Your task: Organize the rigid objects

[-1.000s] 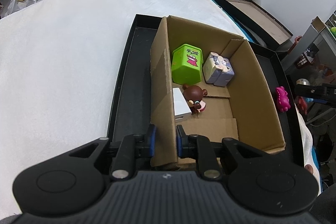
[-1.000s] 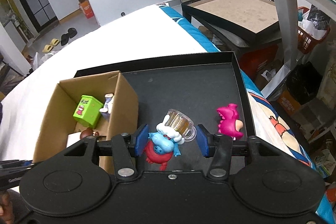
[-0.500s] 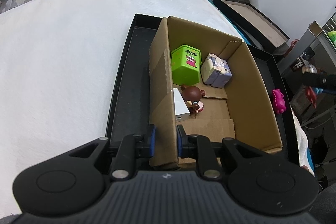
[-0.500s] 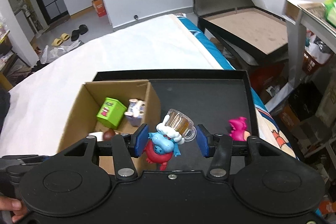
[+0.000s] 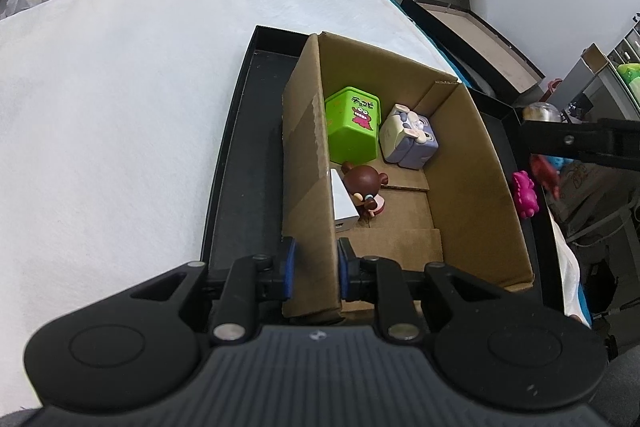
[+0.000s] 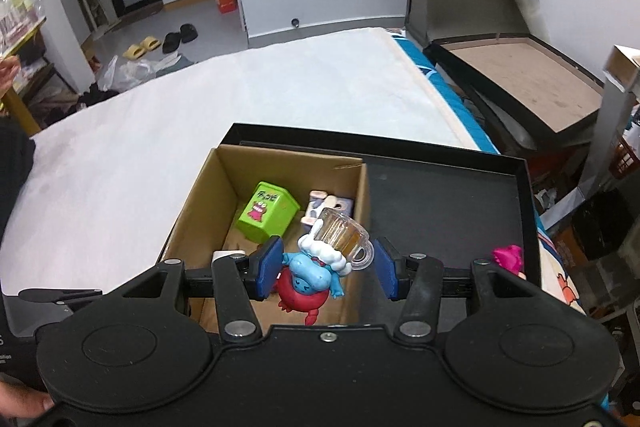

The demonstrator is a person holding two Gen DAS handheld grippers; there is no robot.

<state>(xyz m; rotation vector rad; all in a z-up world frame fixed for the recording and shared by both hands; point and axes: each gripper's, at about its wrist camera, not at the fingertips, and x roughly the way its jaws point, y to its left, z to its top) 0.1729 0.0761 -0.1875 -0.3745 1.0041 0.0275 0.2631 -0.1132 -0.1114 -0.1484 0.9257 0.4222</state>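
White bed (image 5: pixel 120 107) carries the black tray (image 5: pixel 236 147); cardboard box (image 5: pixel 476 187) stands in the tray's left part, open top. My left jaws (image 5: pixel 314 269) are closed tight on the box's near-left wall, pinning it. My right jaws (image 6: pixel 326 269) stand partly open, clamped on the blue-and-red figure with a glass mug (image 6: pixel 320 267); mug end points up and away from me, red base toward me. Key relation: the figure hangs over the box's near-right corner, floor bare below it, so I judge a straight lowering will do. Inside, at the far end: green cube toy (image 6: pixel 267 217), pale purple block toy (image 5: pixel 408 137); against the left wall, white block (image 5: pixel 342 201) and brown bear figure (image 5: pixel 366 187). Box's right wall is close beside the right jaws, the likely snag. Pink figure (image 6: pixel 507 257) waits at the tray's right edge.
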